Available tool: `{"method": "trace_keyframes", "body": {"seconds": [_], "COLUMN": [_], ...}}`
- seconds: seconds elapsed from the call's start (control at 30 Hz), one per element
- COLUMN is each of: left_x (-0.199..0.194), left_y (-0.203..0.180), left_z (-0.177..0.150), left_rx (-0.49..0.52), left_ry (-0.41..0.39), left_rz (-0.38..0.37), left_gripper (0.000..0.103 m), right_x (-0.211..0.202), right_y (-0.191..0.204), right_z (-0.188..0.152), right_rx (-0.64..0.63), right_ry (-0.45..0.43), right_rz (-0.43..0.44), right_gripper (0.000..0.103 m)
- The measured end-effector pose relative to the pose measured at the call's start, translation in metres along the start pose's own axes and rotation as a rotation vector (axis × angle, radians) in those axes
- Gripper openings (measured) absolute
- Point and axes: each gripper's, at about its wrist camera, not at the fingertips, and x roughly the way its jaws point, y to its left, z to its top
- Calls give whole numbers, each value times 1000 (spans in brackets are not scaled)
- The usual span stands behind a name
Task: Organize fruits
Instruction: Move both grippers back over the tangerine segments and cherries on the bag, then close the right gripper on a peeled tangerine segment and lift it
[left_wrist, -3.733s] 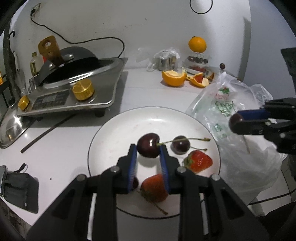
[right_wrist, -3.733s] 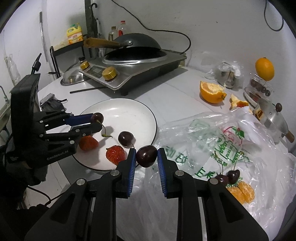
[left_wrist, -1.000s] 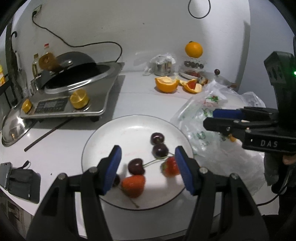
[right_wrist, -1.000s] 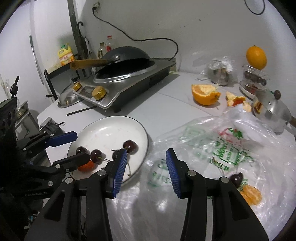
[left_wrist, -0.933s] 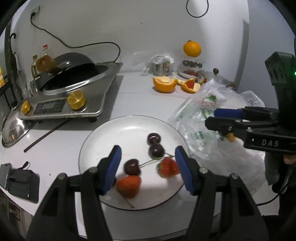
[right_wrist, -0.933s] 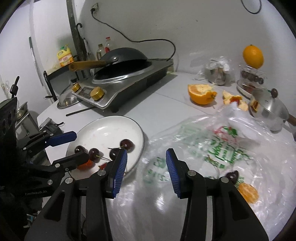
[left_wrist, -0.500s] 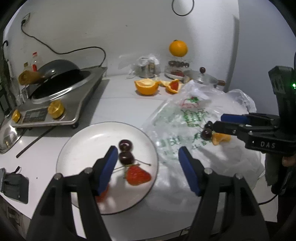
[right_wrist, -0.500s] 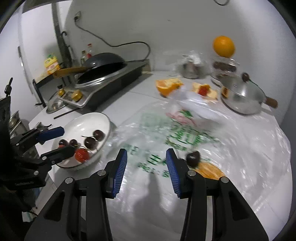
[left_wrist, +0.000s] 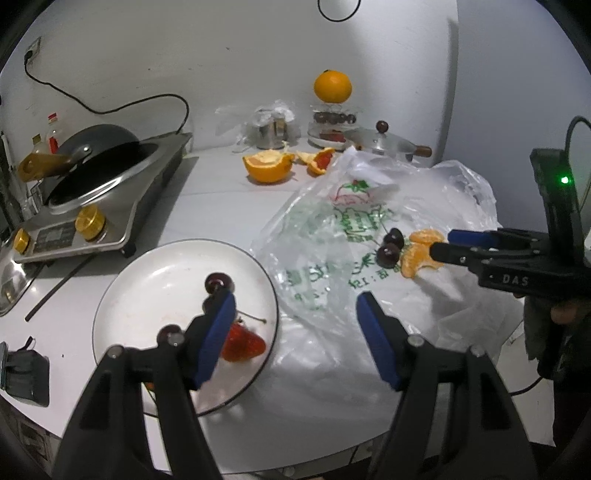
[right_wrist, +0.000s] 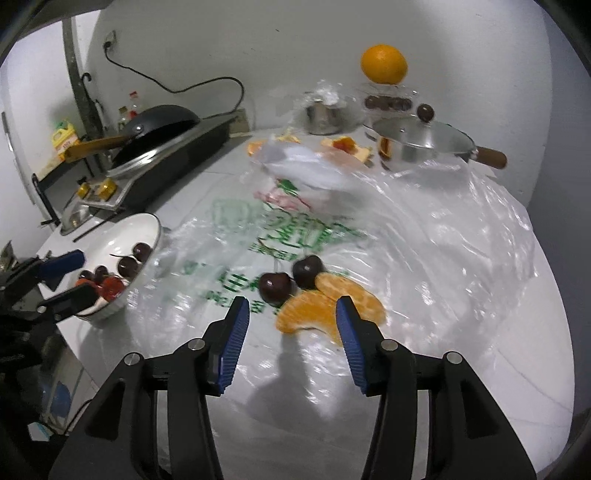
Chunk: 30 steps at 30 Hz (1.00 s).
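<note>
Wok (left_wrist: 99, 147) on cooker (left_wrist: 107, 206); lidded pot (right_wrist: 421, 146) behind

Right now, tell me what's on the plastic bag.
On the plastic bag lie two cherries and peeled orange segments, touching. The right gripper, opening and empty, hovers near them. Whatever lies under the crumpled folds is hidden.

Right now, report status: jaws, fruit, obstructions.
Left gripper open, empty, above plate edge. Right gripper jaws opening, empty, over orange segments and two cherries on plastic bag. Nothing in the way.
</note>
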Motion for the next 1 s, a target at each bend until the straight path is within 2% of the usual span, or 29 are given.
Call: {"method": "trace_keyframes", "body": {"seconds": [0.13, 0.5, 0.57, 0.63, 0.87, 1.0], "left_x": [-1, -1, -1, -1, -2, -2], "left_y": [-1, 8, 11, 15, 32, 38], "left_z": [-1, -6, -7, -8, -12, -14], "left_rx": [3, -15, -19, -23, -53, -67], "left_ry": [2, 4, 6, 7, 4, 4], "left_rz": [-7, -16, -19, -19, -10, -9], "left_gripper": [69, 69, 69, 70, 69, 69], "right_x": [6, 26, 30, 34, 46, 56], "right_y": [-5, -11, -10, -9, 1, 4], "right_z": [-5, -9, -8, -6, -1, -1], "right_rx": [17, 81, 90, 94, 73, 58], "right_ry": [18, 71, 78, 85, 102, 128], "right_rz": [-22, -59, -64, -67, -120, -185], "right_gripper": [57, 58, 65, 67, 69, 69]}}
